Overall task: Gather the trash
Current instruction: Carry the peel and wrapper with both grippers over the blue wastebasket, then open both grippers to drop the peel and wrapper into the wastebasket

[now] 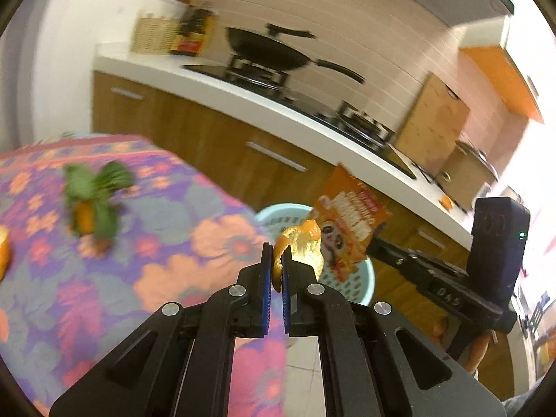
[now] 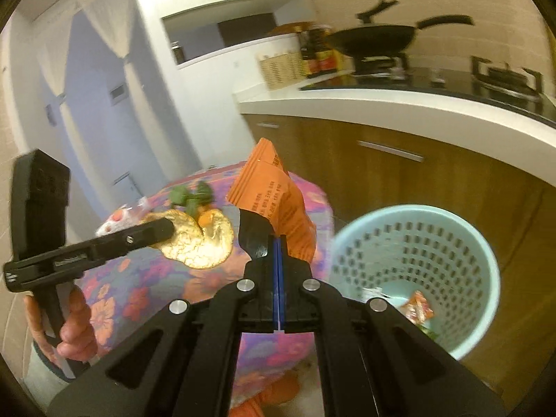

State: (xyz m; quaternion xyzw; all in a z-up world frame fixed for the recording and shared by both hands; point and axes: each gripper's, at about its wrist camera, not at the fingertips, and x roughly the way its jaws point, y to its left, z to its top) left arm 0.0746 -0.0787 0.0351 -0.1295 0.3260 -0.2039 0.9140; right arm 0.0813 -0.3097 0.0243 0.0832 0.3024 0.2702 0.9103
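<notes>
We hold the light, floppy peel (image 1: 302,243) in our left gripper (image 1: 277,260), the crinkly wrapper (image 2: 274,201) by its edge in our right gripper (image 2: 278,243); bin (image 2: 413,271) lower right.

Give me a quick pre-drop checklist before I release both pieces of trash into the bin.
1. Left gripper shut on the orange peel: ok, peel pinched between the pads.
2. Right gripper shut on the orange snack wrapper: ok, a corner is clamped.
3. Blue basket upright, mouth open: ok, some trash already lies inside.
4. Wrapper above the basket mouth: not ok; in the right wrist view it hangs to the left of the rim.
5. Peel above the basket: cannot tell; it overlaps the basket in the left wrist view, depth unclear.
6. Trash left on the floral tablecloth: not ok, the carrot top with leaves remains.
</notes>
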